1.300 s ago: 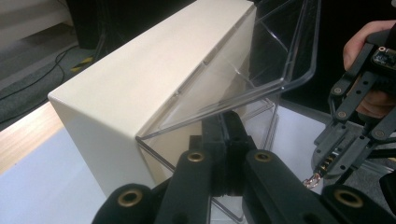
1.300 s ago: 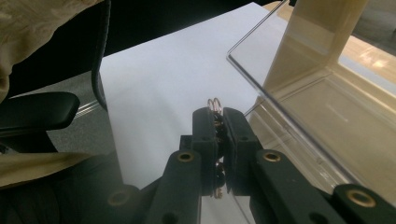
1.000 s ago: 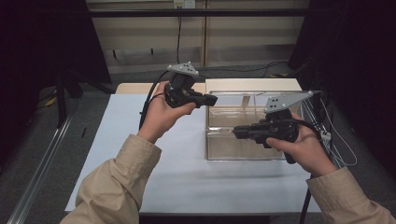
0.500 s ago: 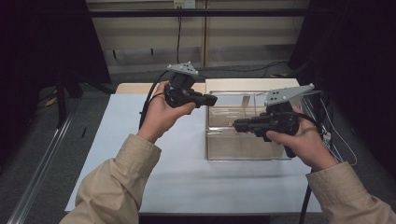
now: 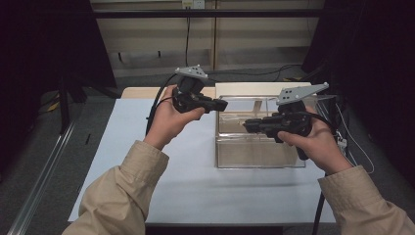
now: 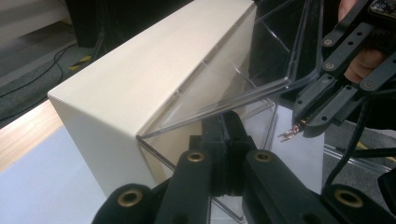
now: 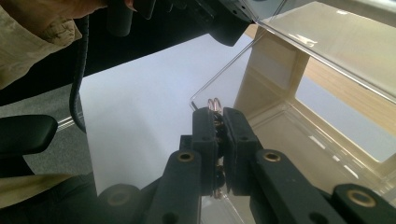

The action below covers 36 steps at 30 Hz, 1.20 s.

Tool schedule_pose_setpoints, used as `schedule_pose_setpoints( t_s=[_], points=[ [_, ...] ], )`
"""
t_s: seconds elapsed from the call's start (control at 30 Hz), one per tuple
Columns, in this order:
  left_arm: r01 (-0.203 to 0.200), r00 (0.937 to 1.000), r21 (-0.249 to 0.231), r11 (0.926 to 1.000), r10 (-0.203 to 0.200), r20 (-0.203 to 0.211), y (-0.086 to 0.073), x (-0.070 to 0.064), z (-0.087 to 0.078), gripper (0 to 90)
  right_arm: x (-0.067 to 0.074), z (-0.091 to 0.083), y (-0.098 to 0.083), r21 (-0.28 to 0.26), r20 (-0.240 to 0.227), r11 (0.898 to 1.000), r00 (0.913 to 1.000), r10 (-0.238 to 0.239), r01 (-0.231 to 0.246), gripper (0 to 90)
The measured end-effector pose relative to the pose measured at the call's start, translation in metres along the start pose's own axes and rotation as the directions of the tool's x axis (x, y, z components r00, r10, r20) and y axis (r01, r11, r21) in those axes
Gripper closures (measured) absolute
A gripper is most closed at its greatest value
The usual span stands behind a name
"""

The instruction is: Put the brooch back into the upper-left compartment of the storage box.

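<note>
My right gripper (image 5: 247, 125) is clenched on a small coppery wire piece (image 7: 215, 105); its looped end pokes out past my fingers (image 7: 205, 135). In the left gripper view the same bit (image 6: 290, 134) sticks out of the right fingers, just beside the clear box's near corner. My left gripper (image 5: 222, 105) is shut with nothing between its fingers, tips touching or just at the left top rim of the clear acrylic box (image 5: 259, 152). The box sits on the white worktop (image 5: 186, 171), with a cream box (image 6: 140, 93) right behind it.

Change over the last second: my right hand has lifted a little and edged toward the far side, so the wire piece now hangs over the open box, above its floor. My left hand has stayed put at the rim.

My read: carry is nearly done, and lowering the piece inside and letting go comes next. Risk: the piece is thin and may snag on the fingers on release.
</note>
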<state>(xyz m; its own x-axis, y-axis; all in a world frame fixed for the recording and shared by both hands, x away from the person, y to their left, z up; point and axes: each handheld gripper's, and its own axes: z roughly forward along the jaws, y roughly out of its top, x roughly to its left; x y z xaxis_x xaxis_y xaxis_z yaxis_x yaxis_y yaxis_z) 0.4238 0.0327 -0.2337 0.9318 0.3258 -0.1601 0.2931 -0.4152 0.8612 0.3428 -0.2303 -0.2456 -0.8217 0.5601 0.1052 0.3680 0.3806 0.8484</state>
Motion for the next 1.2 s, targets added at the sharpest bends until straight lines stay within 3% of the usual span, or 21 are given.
schedule_pose_setpoints(
  t_s=[0.27, 0.7, 1.2],
  points=[
    [0.001, 1.0, 0.0, 1.0, -0.001, 0.001, 0.0, 0.0, 0.0, 90.0, -0.003, 0.002, 0.002, -0.007, 0.018, 1.0, 0.9998, -0.006, 0.006, 84.8],
    [0.0, 1.0, 0.001, 1.0, 0.0, 0.002, 0.0, 0.0, 0.0, 90.0, -0.011, 0.009, 0.001, 0.0, 0.086, 1.0, 0.9961, -0.019, 0.019, 84.8],
    [-0.002, 1.0, 0.004, 1.0, 0.002, 0.004, 0.0, 0.001, 0.001, 90.0, -0.018, 0.02, -0.004, 0.01, 0.14, 0.998, 0.9877, -0.07, 0.07, 84.7]
  ],
)
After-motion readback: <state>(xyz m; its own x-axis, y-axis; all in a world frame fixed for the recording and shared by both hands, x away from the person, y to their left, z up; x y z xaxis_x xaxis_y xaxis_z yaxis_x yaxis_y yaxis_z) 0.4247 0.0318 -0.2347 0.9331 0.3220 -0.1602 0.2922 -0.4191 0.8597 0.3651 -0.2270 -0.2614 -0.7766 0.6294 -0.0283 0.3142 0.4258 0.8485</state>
